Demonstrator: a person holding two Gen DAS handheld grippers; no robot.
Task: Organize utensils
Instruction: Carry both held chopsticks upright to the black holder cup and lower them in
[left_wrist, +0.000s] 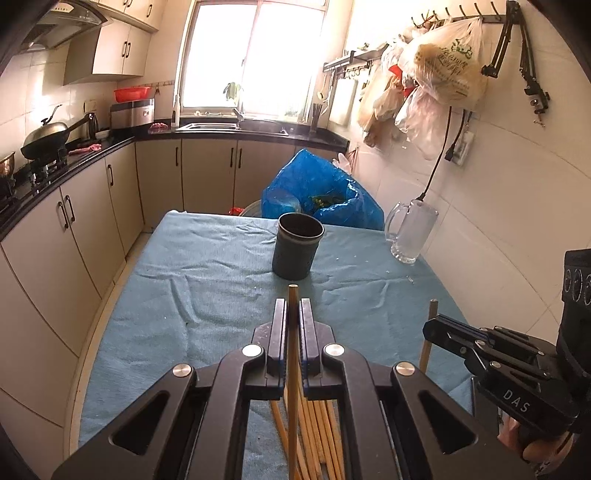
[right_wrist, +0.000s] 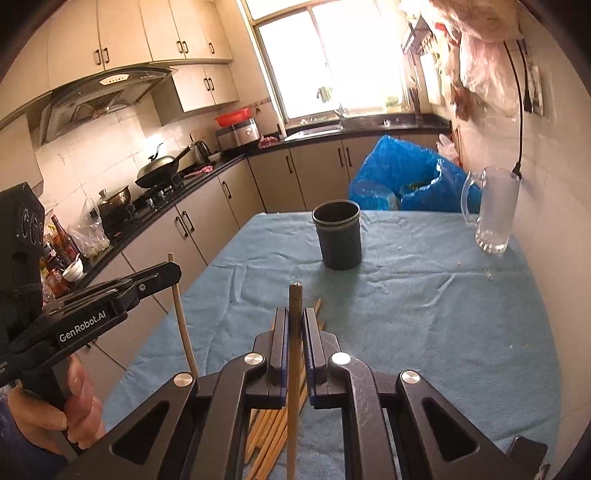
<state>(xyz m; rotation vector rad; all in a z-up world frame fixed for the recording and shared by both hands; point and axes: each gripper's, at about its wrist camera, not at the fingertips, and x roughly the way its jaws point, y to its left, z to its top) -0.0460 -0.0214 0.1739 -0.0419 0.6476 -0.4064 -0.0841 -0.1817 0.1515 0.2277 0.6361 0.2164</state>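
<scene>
- Clenched on a single chopstick (left_wrist: 293, 332): the left gripper (left_wrist: 293, 314), the stick standing near upright between its pads, blunt end poking up past the fingertips.
- Clenched likewise on a second chopstick (right_wrist: 295, 332): the right gripper (right_wrist: 295, 321), stick also near upright, its top end darker.
- Dead ahead of both grippers, farther along the blue-clothed worktop (left_wrist: 184, 295): the dark holder cup (left_wrist: 297, 245), upright, mouth open to the top, nothing visible inside.
- Seen from the left wrist, almost straight in line beyond the held stick; seen from the right wrist, slightly to the right of straight ahead (right_wrist: 340, 236).
- Too close to call which hand is nearer; side by side, the right gripper (left_wrist: 461, 343) showing at the edge of the left view, the left one (right_wrist: 147, 280) at the edge of the right view.
- Below and behind the fingertips, flat on the cloth: the remaining chopsticks (left_wrist: 317, 435), a loose fan with long axes running roughly toward the cup.
- Likely key to the coming move: keeping each stick's long axis upright and carrying it forward until its lower tip clears the cup's rim, then down into the mouth.
- Off to the right near the wall, well apart from the cup: a glass mug (left_wrist: 410, 232), not in the path.
</scene>
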